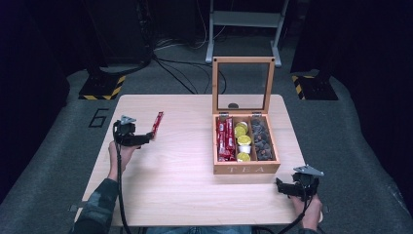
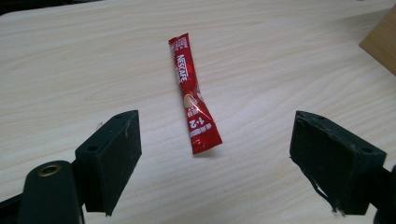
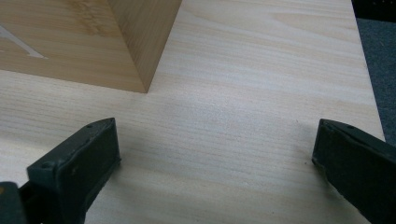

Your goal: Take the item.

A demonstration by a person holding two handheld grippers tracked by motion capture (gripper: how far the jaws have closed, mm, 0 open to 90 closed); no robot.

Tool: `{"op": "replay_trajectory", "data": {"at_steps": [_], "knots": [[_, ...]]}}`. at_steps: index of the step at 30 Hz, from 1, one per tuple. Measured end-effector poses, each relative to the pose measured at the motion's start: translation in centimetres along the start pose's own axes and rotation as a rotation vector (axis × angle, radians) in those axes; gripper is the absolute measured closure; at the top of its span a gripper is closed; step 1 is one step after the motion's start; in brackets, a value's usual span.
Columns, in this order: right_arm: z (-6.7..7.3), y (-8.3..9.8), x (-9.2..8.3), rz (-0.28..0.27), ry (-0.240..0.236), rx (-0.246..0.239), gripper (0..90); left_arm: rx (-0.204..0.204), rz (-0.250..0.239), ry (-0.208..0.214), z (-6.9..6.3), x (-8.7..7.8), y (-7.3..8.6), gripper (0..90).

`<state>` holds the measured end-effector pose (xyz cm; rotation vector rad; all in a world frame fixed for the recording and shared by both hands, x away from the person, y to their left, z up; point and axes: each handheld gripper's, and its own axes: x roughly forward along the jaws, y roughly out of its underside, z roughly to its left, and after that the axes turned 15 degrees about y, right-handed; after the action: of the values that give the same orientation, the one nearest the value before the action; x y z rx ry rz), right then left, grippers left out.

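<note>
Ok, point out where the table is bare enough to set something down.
Widest bare patch: table between the left gripper and the tea box. Also free behind the red sachet, and a narrow strip right of the box. Crowded: inside the box.

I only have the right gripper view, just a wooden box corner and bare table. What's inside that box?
Observer: The tea box stands open with three compartments: red sachets left, yellow-lidded cups middle, dark pods right.
Operator: Where are the left tongs?
Observer: The left tongs are at the table's left side, open, holding nothing.
Operator: Anything near them?
Observer: One red coffee stick lies flat on the table just ahead of them, untouched.
</note>
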<state>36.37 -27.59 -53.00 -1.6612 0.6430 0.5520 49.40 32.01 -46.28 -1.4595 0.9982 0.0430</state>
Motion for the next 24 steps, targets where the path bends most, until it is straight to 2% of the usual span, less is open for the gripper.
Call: {"op": "replay_trajectory", "data": {"at_steps": [3,5,6,12,19,24], "knots": [[0.0,0.0,0.0,0.0,-0.001,-0.005,0.2,0.013,0.011,-0.002,-0.3,-0.6,0.3,15.7],[0.0,0.0,0.0,0.004,0.0,-0.007,0.2,0.008,0.0,0.006,-0.4,-1.0,0.4,15.0],[0.0,0.0,0.0,0.001,-0.001,-0.005,0.2,0.017,-0.005,-0.004,-0.5,-1.2,0.5,15.1],[0.0,0.0,0.0,0.002,-0.001,-0.005,0.2,0.04,-0.008,-0.005,-1.0,-2.8,1.1,14.7],[0.0,0.0,0.0,0.002,0.001,-0.005,0.1,0.043,0.006,-0.001,-1.3,-4.3,2.5,14.1],[0.0,0.0,0.0,0.0,0.0,-0.004,0.1,0.035,-0.001,-0.008,-1.5,-5.3,3.6,13.6]]}}
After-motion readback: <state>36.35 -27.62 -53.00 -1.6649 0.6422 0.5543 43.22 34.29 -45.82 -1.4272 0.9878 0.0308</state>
